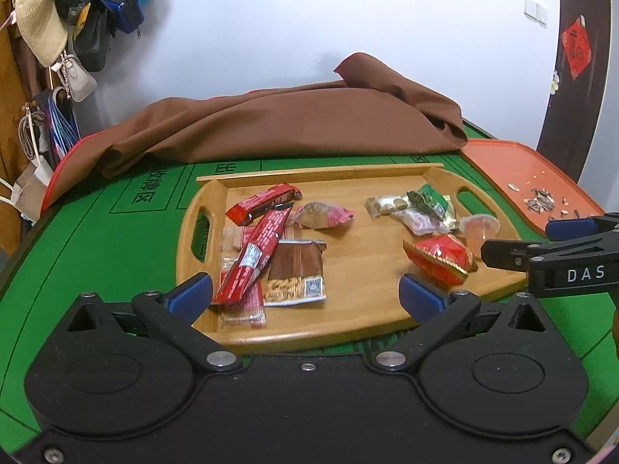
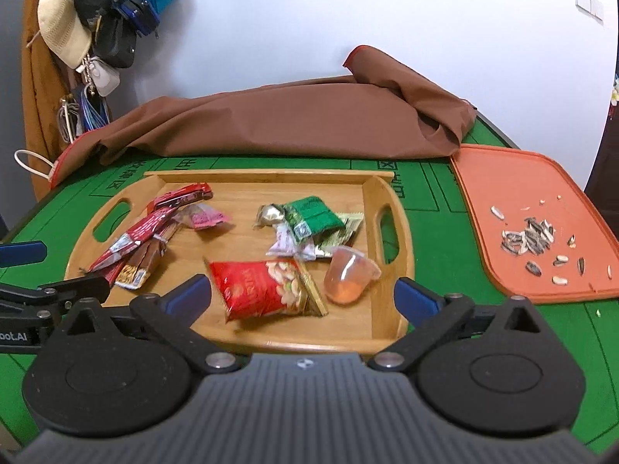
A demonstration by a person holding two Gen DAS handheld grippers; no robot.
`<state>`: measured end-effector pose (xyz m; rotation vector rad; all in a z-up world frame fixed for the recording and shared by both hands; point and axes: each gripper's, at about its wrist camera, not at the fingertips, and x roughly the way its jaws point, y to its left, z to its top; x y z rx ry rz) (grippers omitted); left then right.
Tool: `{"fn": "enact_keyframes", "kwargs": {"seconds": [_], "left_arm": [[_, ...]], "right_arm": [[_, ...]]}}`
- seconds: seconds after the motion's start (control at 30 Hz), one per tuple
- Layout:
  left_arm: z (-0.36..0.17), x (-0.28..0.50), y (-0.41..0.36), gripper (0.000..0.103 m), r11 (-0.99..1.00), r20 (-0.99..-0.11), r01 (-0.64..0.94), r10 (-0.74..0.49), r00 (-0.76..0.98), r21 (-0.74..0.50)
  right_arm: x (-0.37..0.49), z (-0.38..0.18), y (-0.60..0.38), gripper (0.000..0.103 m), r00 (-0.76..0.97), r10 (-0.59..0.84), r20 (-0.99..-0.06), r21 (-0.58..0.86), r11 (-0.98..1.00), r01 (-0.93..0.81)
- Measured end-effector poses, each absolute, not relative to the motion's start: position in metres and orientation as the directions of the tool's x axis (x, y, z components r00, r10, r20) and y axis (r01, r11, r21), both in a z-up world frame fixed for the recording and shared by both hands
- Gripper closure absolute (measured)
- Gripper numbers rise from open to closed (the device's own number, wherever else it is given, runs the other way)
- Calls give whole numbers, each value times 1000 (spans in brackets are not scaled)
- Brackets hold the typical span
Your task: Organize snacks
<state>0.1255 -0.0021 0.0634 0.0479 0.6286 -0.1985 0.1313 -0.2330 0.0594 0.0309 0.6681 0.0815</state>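
Both wrist cameras look forward and downward along their own fingers from the near edge of the green table (image 1: 96, 239), close to the wooden tray (image 1: 356, 321) (image 2: 77, 255), sharing tray, brown cloth (image 2: 294, 120) and white wall, the left view from further left.

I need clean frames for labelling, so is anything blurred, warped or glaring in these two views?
Left wrist: fisheye bends the wooden tray; the red nut packet is smeared. Right wrist: same bending, the jelly cup slightly soft, room lighting even, no strong glare.
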Motion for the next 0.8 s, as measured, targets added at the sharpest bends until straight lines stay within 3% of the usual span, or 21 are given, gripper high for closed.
{"fn": "enact_keyframes", "kwargs": {"seconds": [0.33, 0.8], "left_arm": [[45, 103, -4, 1, 982, -590, 188, -164, 790, -20], [8, 108, -8, 0, 989, -666, 146, -112, 737, -5]], "right_arm": [[103, 46, -230, 0, 795, 80, -601, 41, 997, -69], [93, 15, -227, 0, 757, 65, -650, 45, 998, -47]]}}
